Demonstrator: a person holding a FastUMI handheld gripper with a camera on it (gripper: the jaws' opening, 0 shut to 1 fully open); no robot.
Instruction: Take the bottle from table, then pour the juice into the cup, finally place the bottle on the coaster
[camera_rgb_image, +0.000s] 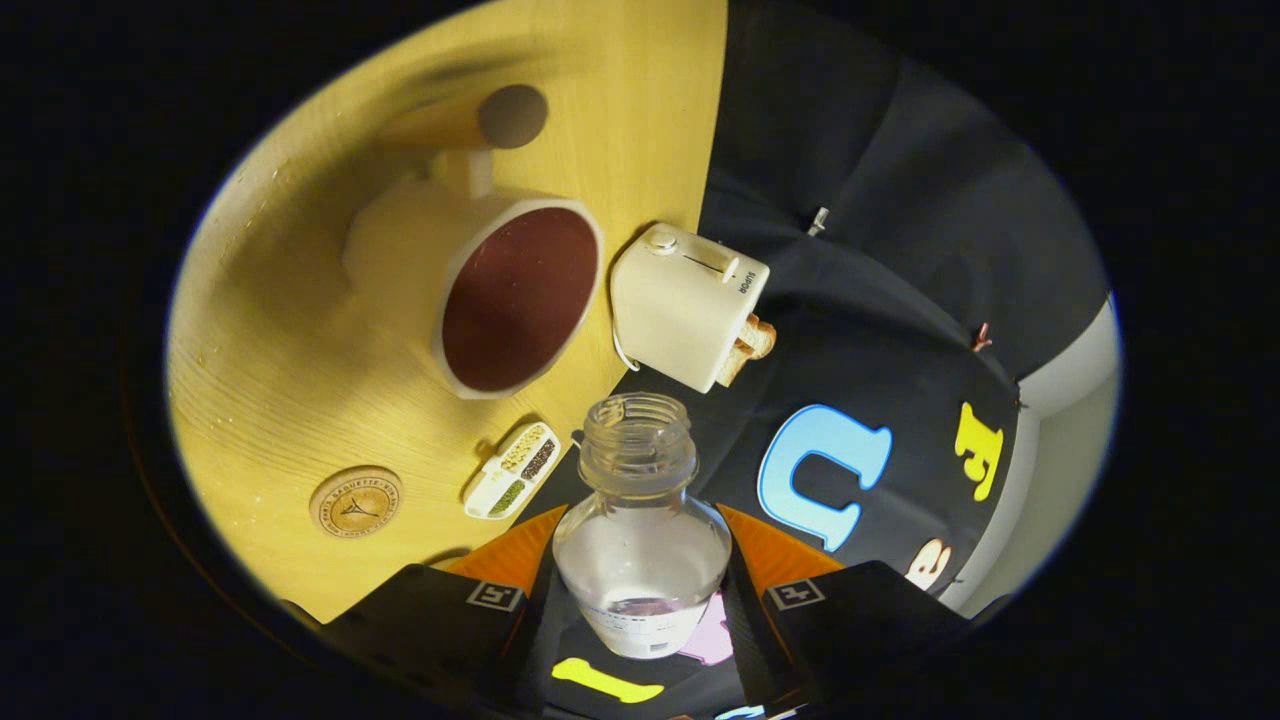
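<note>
While the view is tilted hard to one side, we see the gripper (640, 590) clamped on the bottle (641, 520), one finger pressing each flank of its clear body. The bottle sits between the fingers, its open, threaded mouth pointing away from us and no cap on it. The glass looks mostly clear, with a faint pale tint low down near the label; we cannot tell how much juice is inside.

Beyond the bottle's mouth lies the pale wooden worktop (300, 380). On it stands the cup (480, 290), a cream mug with a dark reddish inside, its handle on the far side from the bottle. We cannot say whether that dark colour is liquid or just the glaze. The bottle's mouth is near the cup's rim but apart from it, not over the opening.

Just beside the cup is a small cream toaster (690, 305) with bread slices poking out of it. Near the fingers, a small divided tray (512, 470) holds beans or seeds in separate compartments. Beside that, well apart from the cup, lies the round wooden coaster (356, 502), flat and bare. A wooden cylinder (470, 120) lies blurred beyond the cup.
</note>
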